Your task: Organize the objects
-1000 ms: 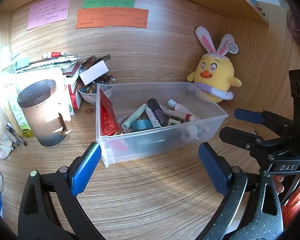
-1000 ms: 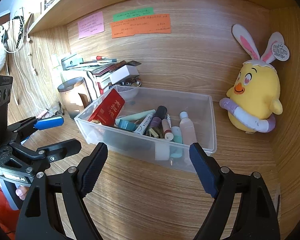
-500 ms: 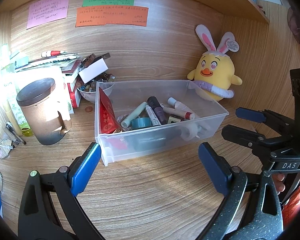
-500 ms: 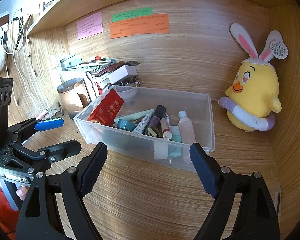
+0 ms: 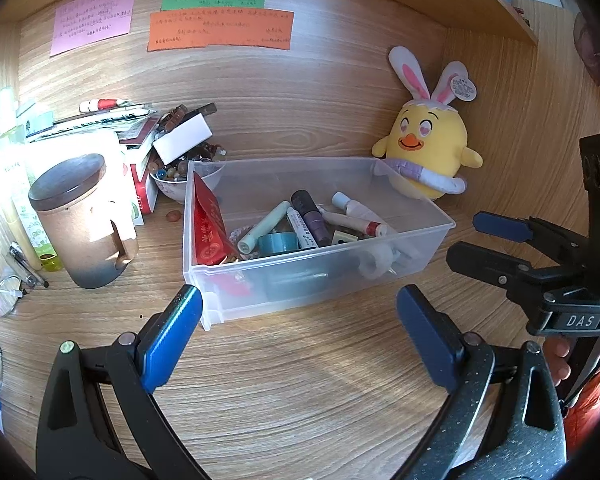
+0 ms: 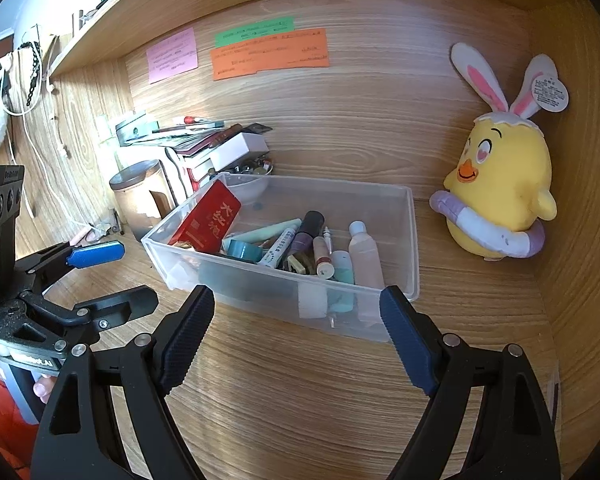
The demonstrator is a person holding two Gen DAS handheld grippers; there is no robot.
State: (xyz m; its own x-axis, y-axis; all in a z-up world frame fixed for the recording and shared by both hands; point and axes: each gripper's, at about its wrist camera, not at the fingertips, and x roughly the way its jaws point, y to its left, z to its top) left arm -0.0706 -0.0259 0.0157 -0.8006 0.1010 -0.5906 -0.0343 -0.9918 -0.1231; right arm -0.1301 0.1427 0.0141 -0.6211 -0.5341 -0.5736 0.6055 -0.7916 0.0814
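Note:
A clear plastic bin [image 5: 440,226] [image 6: 414,240] stands on the wooden desk and holds a red packet [image 5: 206,226] [image 6: 210,220], markers, small bottles and a roll of teal tape [image 5: 278,242]. My left gripper [image 5: 300,328] is open and empty, just in front of the bin's near wall. My right gripper [image 6: 296,328] is open and empty, also just short of the bin. Each gripper shows in the other's view: the right one [image 5: 488,240] at the right, the left one [image 6: 112,276] at the left.
A yellow plush chick [image 5: 428,156] [image 6: 500,196] sits right of the bin in the corner. A brown lidded canister [image 5: 80,220] [image 6: 140,196], a bowl of beads [image 5: 176,176] and a stack of books and boxes [image 5: 112,132] stand to the left. Sticky notes [image 5: 220,30] hang on the back wall.
Both grippers have shifted slightly; the bin and plush sit a little differently in each view. Nothing was grasped or released.

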